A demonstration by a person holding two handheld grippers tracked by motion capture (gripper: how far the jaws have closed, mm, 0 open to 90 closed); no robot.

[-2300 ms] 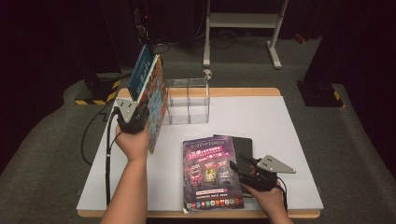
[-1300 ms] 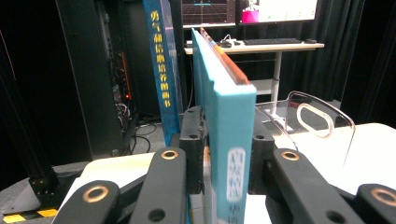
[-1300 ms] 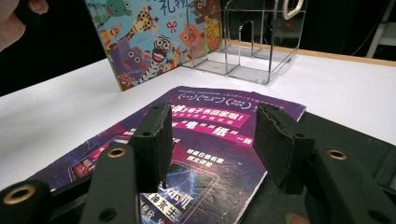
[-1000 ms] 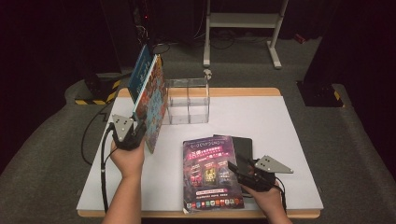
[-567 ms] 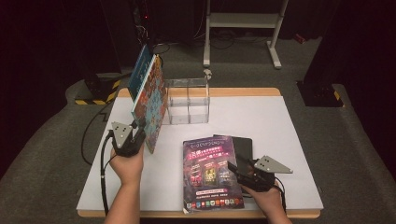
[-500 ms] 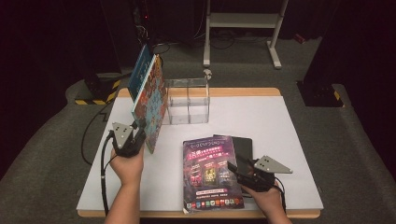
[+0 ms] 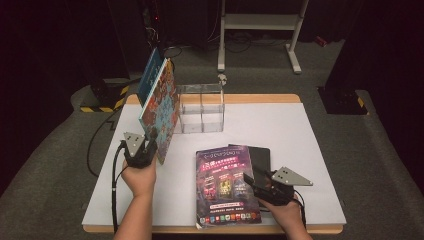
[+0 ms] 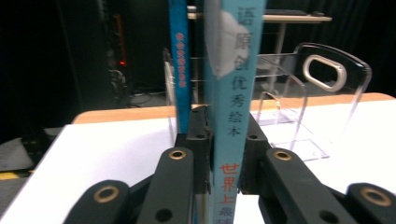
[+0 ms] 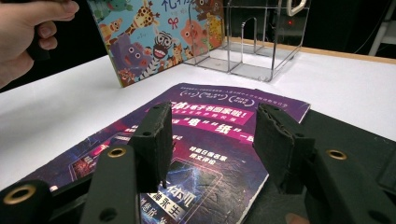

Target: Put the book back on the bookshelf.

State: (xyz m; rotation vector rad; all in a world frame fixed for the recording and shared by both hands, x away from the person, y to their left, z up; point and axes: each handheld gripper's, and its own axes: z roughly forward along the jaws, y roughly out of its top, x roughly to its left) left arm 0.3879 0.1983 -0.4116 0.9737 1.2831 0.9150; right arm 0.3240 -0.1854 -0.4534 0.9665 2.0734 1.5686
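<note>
Left gripper [image 8: 219,154] lowered; picture book [image 8: 232,93] spine reads "世界上".

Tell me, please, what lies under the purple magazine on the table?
Under the purple magazine lies a black book or pad; its right side and far corner stick out. The covered part cannot be seen, so anything else beneath stays hidden. Both rest on the white table.

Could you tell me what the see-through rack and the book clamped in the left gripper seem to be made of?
The rack looks like clear acrylic, glossy: the table shows through its walls and its edges catch light. The book in the left gripper looks like printed paper or thin card with a fairly smooth cover; its slim spine carries printed characters. Whether the cover is laminated I cannot tell.
</note>
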